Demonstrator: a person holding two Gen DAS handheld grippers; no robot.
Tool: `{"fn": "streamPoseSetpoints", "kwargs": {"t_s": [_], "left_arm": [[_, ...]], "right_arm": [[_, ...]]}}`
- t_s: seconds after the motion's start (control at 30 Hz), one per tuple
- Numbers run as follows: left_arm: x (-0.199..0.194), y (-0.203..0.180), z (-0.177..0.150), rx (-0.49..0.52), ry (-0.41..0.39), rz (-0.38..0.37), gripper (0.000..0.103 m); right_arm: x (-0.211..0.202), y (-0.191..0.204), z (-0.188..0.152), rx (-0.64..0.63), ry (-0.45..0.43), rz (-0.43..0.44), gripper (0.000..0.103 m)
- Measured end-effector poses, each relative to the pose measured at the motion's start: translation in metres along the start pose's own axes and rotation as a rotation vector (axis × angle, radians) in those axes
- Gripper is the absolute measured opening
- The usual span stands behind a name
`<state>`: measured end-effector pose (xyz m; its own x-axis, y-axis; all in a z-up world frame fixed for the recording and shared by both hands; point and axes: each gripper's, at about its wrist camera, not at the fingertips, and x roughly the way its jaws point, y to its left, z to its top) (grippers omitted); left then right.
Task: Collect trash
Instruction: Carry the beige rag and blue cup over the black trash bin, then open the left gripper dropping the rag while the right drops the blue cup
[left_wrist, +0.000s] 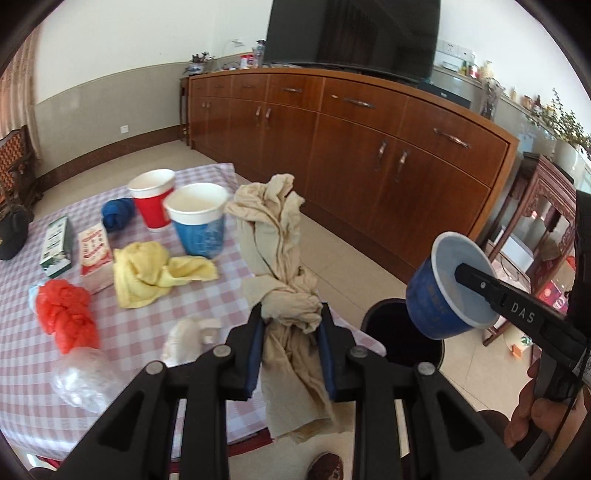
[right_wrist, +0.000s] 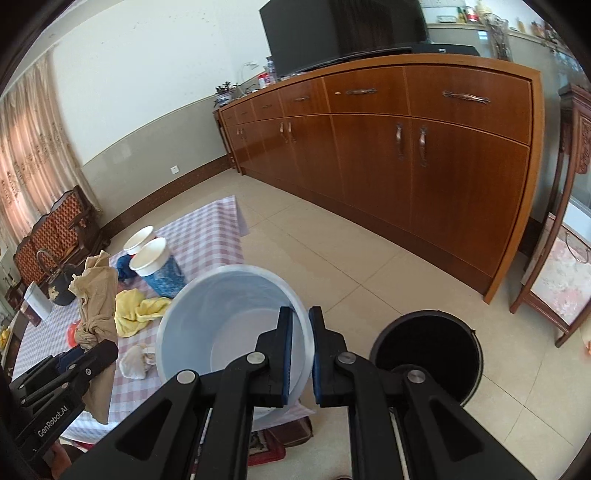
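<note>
Left hand-held gripper (left_wrist: 291, 345): its blue pads are pinching a crumpled beige cloth (left_wrist: 284, 236) at a knotted bunch, so the cloth is standing up above the jaws and hanging in folds below them.

Right hand-held gripper (right_wrist: 301, 354): jaws are pressing together on the rim wall of a dark blue paper cup with a pale inside (right_wrist: 236, 325), one finger inside, one outside. The cup is tilting, mouth toward the camera.

Round black trash bin (right_wrist: 428, 350): standing on the tiled floor just right of and below the right hand-held gripper; seen from the left wrist, it is lying between the two hand-held grippers, beneath the held cup.

Worktop with pink-and-white checked cloth (left_wrist: 155, 325), left of and beyond both hand-held grippers, is carrying:
- a crumpled yellow cloth (left_wrist: 155, 269)
- a blue-and-white paper cup (left_wrist: 201, 221), upright
- a red-and-white paper cup (left_wrist: 153, 199) behind it, upright
- a bunched dark blue cloth (left_wrist: 118, 212)
- a red plastic bag (left_wrist: 66, 314)
- a clear plastic bag (left_wrist: 81, 380)
- a white crumpled wad (left_wrist: 188, 336), nearest the left jaws
- two small cartons (left_wrist: 96, 254)
</note>
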<state>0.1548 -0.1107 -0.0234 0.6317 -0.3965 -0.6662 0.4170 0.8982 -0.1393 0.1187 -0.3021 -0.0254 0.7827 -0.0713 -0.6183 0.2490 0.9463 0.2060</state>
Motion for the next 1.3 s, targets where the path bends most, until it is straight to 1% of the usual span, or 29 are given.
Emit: {"fn": "streamPoseSetpoints", "kwargs": {"t_s": [0.23, 0.4, 0.63, 0.7, 0.87, 0.97, 1.23, 1.3], "left_arm": [[0.042, -0.064, 0.0, 0.059, 0.084, -0.116, 0.029], [0.078, -0.105, -0.003, 0.11, 0.132, -0.16, 0.029], [0.132, -0.148, -0.009, 0.153, 0.217, -0.182, 0.029], [0.145, -0.155, -0.013, 0.161, 0.241, -0.19, 0.029], [0.179, -0.167, -0.027, 0.195, 0.305, -0.175, 0.029], [0.196, -0.168, -0.033, 0.184, 0.333, -0.185, 0.029], [0.24, -0.181, -0.049, 0.213, 0.4, -0.166, 0.029], [0.245, -0.185, -0.052, 0.222, 0.41, -0.168, 0.034]], "right_arm": [[0.001, -0.077, -0.008, 0.107, 0.028, -0.096, 0.009], [0.01, -0.114, -0.011, 0.156, 0.048, -0.141, 0.009], [0.037, -0.172, -0.014, 0.23, 0.089, -0.187, 0.009], [0.048, -0.19, -0.016, 0.251, 0.111, -0.197, 0.009], [0.081, -0.227, -0.025, 0.272, 0.169, -0.237, 0.009], [0.102, -0.243, -0.034, 0.283, 0.207, -0.254, 0.009], [0.149, -0.263, -0.064, 0.303, 0.282, -0.278, 0.01], [0.157, -0.265, -0.07, 0.305, 0.304, -0.273, 0.01]]}}
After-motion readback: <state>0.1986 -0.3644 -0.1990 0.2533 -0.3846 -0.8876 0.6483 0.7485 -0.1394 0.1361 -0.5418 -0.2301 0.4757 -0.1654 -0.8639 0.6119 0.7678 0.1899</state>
